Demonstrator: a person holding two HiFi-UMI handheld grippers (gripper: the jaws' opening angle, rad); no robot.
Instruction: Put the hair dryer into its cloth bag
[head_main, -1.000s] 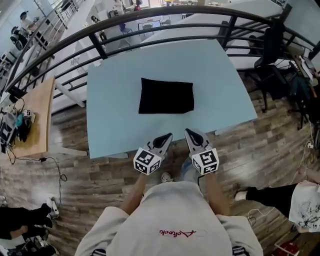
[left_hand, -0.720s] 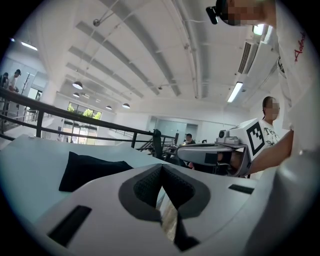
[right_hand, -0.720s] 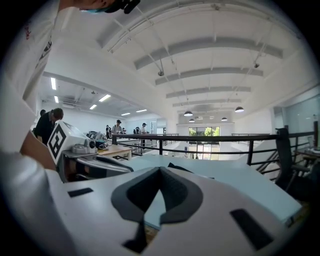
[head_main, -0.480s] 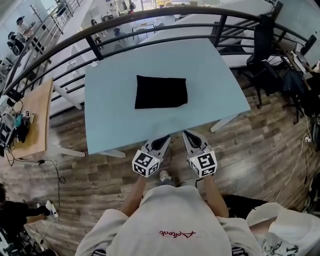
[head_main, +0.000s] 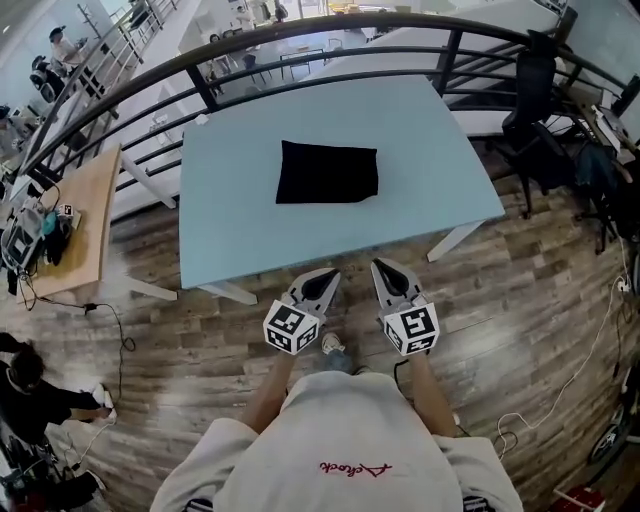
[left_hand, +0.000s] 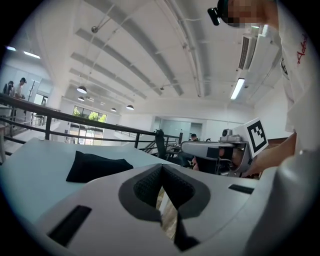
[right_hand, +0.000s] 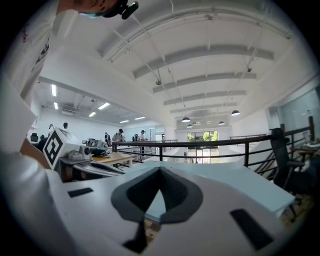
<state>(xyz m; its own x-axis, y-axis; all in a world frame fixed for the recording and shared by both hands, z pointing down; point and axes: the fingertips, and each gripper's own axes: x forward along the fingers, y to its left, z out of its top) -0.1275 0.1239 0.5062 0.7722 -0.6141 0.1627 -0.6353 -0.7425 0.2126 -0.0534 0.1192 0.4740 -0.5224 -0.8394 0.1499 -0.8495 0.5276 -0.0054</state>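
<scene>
Nearest the camera, the person's white shirt (head_main: 335, 440) filled the bottom of the head view, with two bare forearms reaching forward. Each hand held one gripper, two in all, each carrying one marker cube. The left gripper (head_main: 324, 284) and the right gripper (head_main: 390, 280) sat side by side, near each other but apart, over the wooden floor (head_main: 200, 350) and just short of the table edge. In both gripper views the jaws were pressed together, with only floor and table edge visible past the pads and nothing gripped. One shoe (head_main: 333, 346) showed on the floor between the two cubes.

Beyond them stood one light-blue table (head_main: 440, 160). On it lay one black cloth bag (head_main: 328, 172), flat, near the middle and slightly toward the far side, well apart from both grippers.

Behind the table ran a dark metal railing (head_main: 300, 42). One wooden side table (head_main: 85, 235) stood at the left and one dark office chair (head_main: 540, 95) at the right.
</scene>
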